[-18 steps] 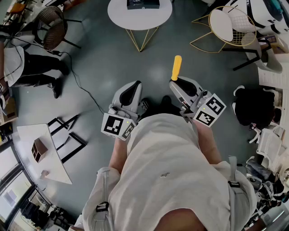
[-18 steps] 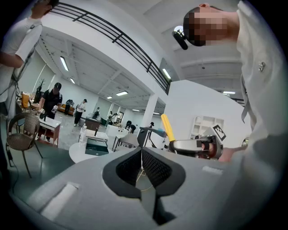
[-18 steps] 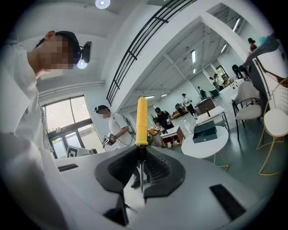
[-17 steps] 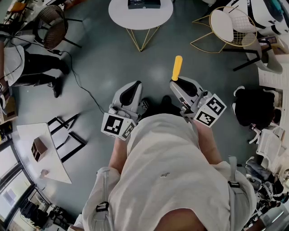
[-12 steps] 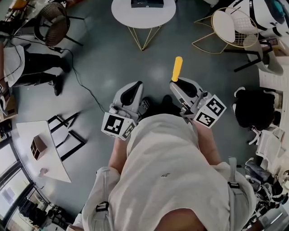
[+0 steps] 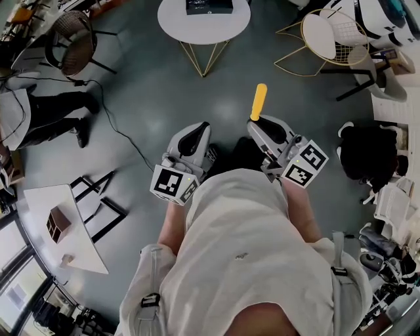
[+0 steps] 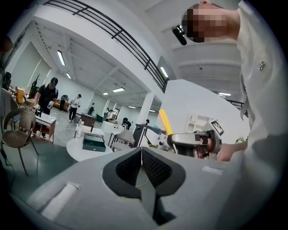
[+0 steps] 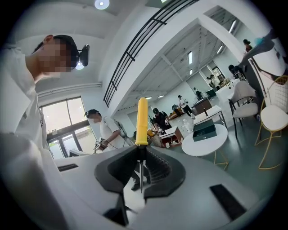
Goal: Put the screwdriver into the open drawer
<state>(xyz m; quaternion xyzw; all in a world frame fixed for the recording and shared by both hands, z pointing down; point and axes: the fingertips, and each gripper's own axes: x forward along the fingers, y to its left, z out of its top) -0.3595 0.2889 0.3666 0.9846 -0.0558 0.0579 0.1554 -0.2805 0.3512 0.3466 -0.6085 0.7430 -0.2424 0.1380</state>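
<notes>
A screwdriver with a yellow handle [image 6: 258, 100] sticks out forward from my right gripper [image 6: 256, 122], which is shut on its metal shaft. In the right gripper view the handle [image 8: 142, 120] stands upright above the shut jaws of the right gripper [image 8: 140, 155], and the thin shaft runs down between them. My left gripper [image 6: 199, 130] is held beside it at chest height, shut with nothing in it. From the left gripper view, the left gripper [image 7: 141, 158] shows closed jaws, and the screwdriver [image 7: 165, 122] rises from the right gripper [image 7: 191, 140]. No drawer is in sight.
A round white table [image 6: 226, 25] with gold legs carries a dark box [image 6: 209, 6] straight ahead. A wire chair [image 6: 331, 36] stands at the right, a woven chair [image 6: 73, 39] and a cable [image 6: 121, 128] at the left. A small white table [image 6: 62, 230] is at the lower left.
The head view has shifted slightly. Both grippers keep the same pose, and the right one still holds the screwdriver.
</notes>
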